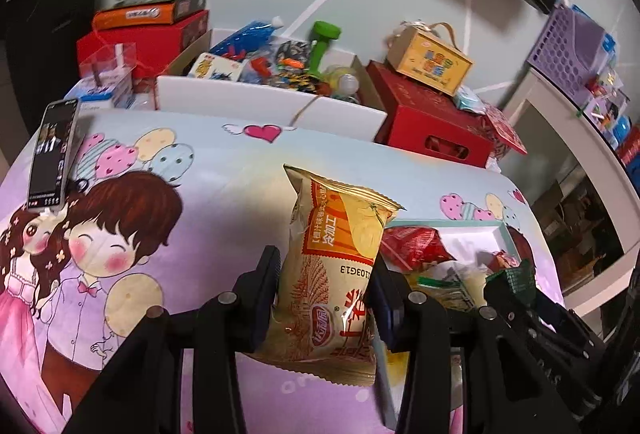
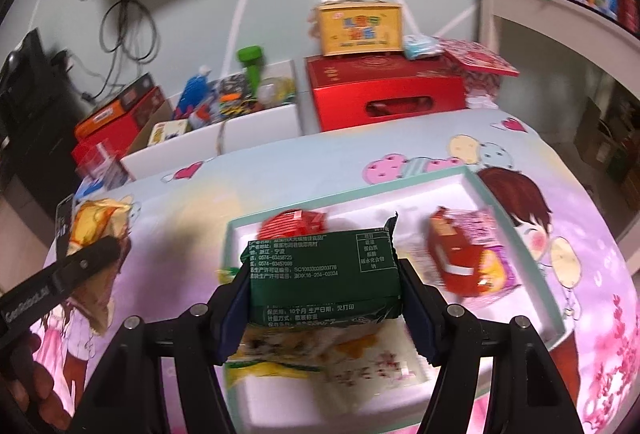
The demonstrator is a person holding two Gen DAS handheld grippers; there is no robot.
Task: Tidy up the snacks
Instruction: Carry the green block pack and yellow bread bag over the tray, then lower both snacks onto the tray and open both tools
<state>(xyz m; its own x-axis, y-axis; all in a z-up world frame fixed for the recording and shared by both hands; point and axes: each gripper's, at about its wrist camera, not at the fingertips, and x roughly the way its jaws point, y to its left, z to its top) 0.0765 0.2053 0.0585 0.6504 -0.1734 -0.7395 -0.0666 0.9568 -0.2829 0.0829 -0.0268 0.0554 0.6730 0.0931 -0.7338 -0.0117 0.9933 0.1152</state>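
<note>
the left gripper (image 1: 326,298) clamps a yellow snack packet (image 1: 336,274) above the cartoon-print cloth (image 1: 224,162); the right gripper (image 2: 324,302) grips a green snack packet (image 2: 320,274) over the white tray (image 2: 516,234).

Both wrist views look forward, close over the cartoon tablecloth (image 1: 224,162), sharing the tray (image 2: 476,178).

A home bedroom: a bed under a cartoon-print sheet (image 1: 168,162), gift boxes (image 2: 384,90) and a toy-filled carton (image 1: 264,102) alongside.
</note>
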